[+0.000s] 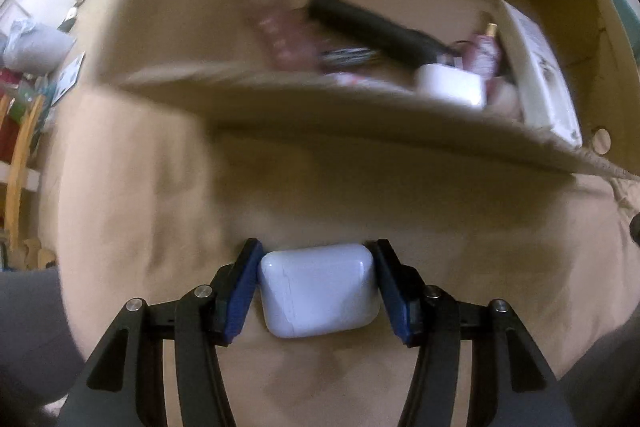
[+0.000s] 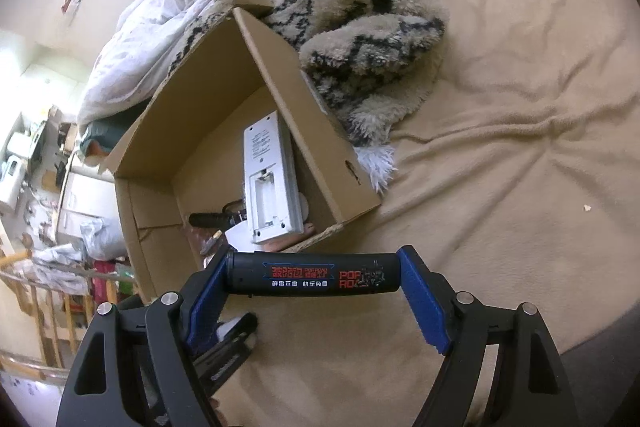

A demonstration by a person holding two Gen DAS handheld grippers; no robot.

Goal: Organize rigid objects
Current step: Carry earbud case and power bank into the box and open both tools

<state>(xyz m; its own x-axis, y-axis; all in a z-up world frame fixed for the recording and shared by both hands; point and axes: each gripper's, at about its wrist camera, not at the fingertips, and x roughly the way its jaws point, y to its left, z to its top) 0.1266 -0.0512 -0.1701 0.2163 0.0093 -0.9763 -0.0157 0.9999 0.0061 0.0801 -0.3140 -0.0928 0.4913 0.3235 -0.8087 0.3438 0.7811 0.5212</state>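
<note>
The left gripper (image 1: 316, 291) pinches a white case (image 1: 318, 295) just short of the cardboard box (image 1: 360, 123); the right gripper (image 2: 314, 277) clamps a black tube (image 2: 312, 275) endwise, its long axis crosswise, beside the box's open corner.

A small white glossy rounded plastic case (image 1: 318, 295) is being gripped crosswise between blue pads, above the beige bed cover. A black cylindrical tube with red and white printed lettering (image 2: 312, 275) is being held lying horizontal, clamped at both ends. An open brown cardboard box (image 2: 280, 75) is being kept on the bed; inside it, a white rectangular remote control with its battery bay uncovered (image 2: 270, 183) is being leaned against the wall, beside a long black stick-shaped object (image 1: 372, 27) and a second white rounded case (image 1: 452, 85).
</note>
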